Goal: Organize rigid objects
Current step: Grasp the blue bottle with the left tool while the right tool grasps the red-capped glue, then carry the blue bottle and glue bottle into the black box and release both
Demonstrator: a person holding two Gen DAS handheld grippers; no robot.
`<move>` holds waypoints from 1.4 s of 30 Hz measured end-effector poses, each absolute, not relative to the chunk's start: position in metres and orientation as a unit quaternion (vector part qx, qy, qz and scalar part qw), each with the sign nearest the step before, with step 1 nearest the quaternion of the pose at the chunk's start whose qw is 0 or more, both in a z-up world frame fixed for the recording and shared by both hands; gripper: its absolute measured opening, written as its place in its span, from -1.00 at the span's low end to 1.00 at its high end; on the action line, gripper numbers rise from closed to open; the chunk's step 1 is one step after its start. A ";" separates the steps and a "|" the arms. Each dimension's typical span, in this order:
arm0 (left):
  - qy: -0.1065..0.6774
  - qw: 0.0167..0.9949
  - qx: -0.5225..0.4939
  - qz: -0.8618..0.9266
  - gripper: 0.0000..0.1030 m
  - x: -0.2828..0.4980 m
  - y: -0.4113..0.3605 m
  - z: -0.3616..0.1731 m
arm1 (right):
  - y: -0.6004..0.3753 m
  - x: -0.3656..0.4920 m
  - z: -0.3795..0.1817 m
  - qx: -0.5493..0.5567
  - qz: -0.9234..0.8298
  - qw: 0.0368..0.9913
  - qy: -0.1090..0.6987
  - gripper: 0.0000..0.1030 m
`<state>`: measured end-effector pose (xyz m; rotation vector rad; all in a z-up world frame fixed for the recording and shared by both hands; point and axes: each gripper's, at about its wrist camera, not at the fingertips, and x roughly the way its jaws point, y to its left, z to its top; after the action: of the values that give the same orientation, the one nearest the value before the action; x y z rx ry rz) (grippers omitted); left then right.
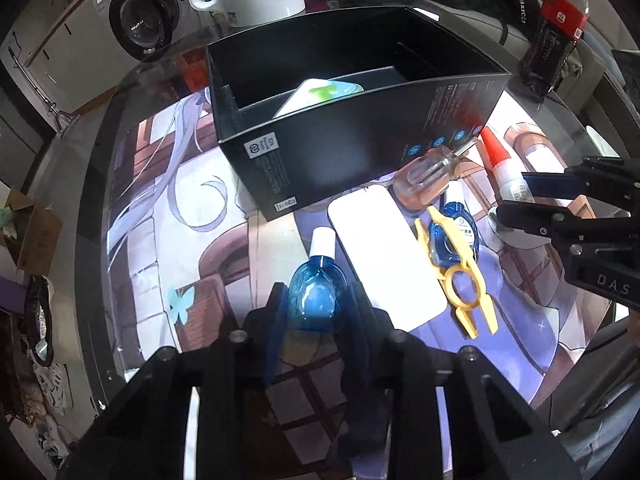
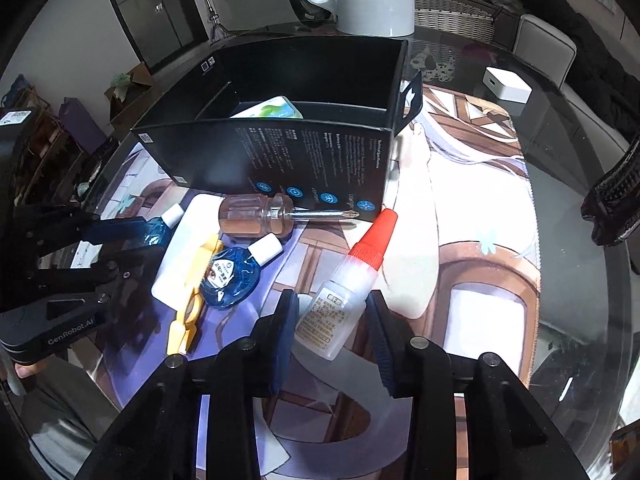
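The left hand-held gripper [image 1: 316, 300] pinches a blue teardrop-shaped bottle with a white cap [image 1: 314, 292] on the surface. The right hand-held gripper [image 2: 332, 320] pinches a translucent red-nozzled glue bottle [image 2: 340, 304] near the open black cardboard box [image 2: 280, 152].

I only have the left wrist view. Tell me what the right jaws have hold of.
Observer: The right gripper has its jaws closed across the labelled body of the glue bottle.
Operator: Describe the right end of the black box.
Observer: On the black box, a hang tab sticks out from that end.
Operator: Look further right.
Observer: A small white box sits on the bare glass.
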<state>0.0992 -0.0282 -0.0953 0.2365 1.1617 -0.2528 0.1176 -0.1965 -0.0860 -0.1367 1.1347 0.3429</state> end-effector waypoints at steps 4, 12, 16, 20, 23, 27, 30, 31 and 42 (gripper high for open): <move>0.549 0.821 0.105 -0.119 -0.44 0.095 -0.029 -0.095 | -0.204 0.114 -0.083 -0.053 0.174 0.818 0.545 -0.60; 0.549 0.821 0.104 -0.113 -0.33 0.087 -0.030 -0.095 | -0.188 0.091 -0.086 -0.072 0.213 0.807 0.545 -0.60; 0.549 0.823 0.100 -0.107 -0.14 0.091 -0.025 -0.096 | -0.182 0.096 -0.087 -0.091 0.212 0.811 0.538 -0.58; 0.552 0.819 0.094 -0.124 -0.44 0.091 -0.027 -0.096 | -0.179 0.093 -0.088 -0.103 0.214 0.810 0.536 -0.59; 0.550 0.820 0.105 -0.120 -0.44 0.090 -0.031 -0.095 | -0.179 0.092 -0.088 -0.103 0.214 0.810 0.537 -0.59; 0.534 0.832 0.088 -0.118 -0.44 0.087 -0.027 -0.084 | -0.177 0.090 -0.087 -0.100 0.221 0.808 0.536 -0.60; 0.516 0.844 0.072 -0.129 -0.44 0.084 -0.025 -0.071 | -0.179 0.089 -0.080 -0.092 0.223 0.816 0.525 -0.60; 0.509 0.848 0.073 -0.131 -0.44 0.082 -0.026 -0.067 | -0.180 0.088 -0.075 -0.087 0.223 0.823 0.515 -0.60; 0.350 0.925 0.070 -0.129 -0.44 0.051 -0.028 0.000 | -0.184 0.057 0.002 -0.070 0.227 0.915 0.328 -0.60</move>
<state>0.0514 -0.0279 -0.0001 0.1430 0.7180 -0.2641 0.0566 -0.1842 0.0018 -0.1436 0.6745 0.4669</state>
